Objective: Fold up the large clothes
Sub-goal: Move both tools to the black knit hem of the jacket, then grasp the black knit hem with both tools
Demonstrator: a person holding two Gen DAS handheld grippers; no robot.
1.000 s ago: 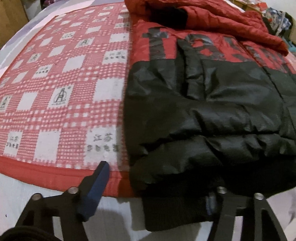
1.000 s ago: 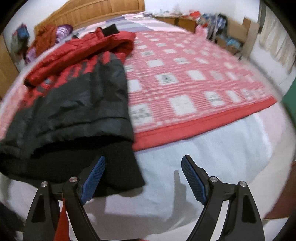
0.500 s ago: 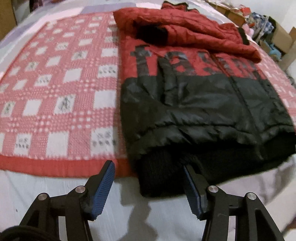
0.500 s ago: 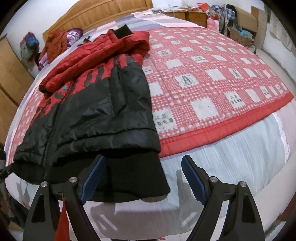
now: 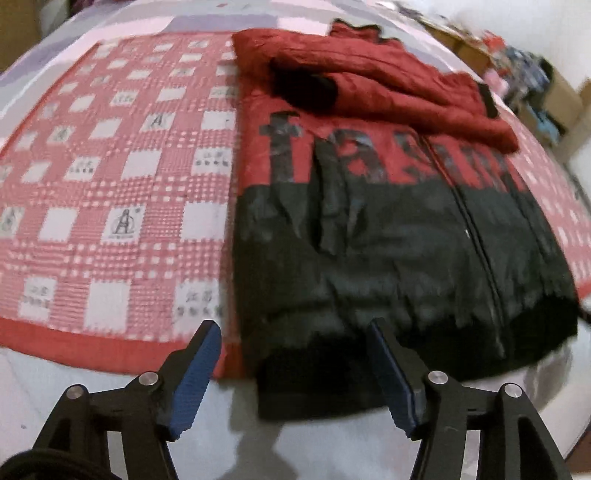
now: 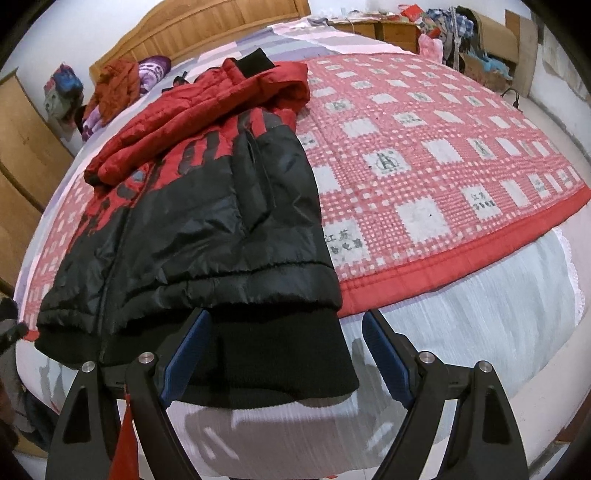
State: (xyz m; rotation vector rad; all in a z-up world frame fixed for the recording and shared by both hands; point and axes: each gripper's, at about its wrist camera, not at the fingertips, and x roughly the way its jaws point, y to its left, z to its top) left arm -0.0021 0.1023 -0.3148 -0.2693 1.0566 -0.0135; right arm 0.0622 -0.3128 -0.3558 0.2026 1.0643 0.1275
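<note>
The red-and-white checked quilted bedspread (image 6: pixel 424 173) fills the centre and right of the right wrist view, laid over a pale sheeted mattress (image 6: pixel 480 332) that shows along the lower frame. A wooden headboard (image 6: pixel 207 33) crosses the upper left. Cardboard boxes and loose clutter (image 6: pixel 480 40) occupy the upper right, and a heap of other garments (image 6: pixel 122 85) sits at upper left beside a wooden cabinet (image 6: pixel 26 147).

The task's thing, a red-and-black padded zip-front jacket (image 5: pixel 388 229), lies face up in the centre and right of the left wrist view, its red sleeves folded across the chest at the top, its black ribbed knit hem (image 6: pixel 266 358) overhanging the bedspread's red border onto the sheet.

Judgement: the jacket appears bulky yet light, soft and springy. The glossy shell looks slippery and likely to slide or spring back out of a fold. The ribbed hem offers the firmest purchase, best taken at its two corners.

The left gripper (image 5: pixel 295 373) stands with jaws spread wide and empty, over the hem's left corner. The right gripper (image 6: pixel 284 365) is likewise spread and empty, straddling the hem's right corner.
</note>
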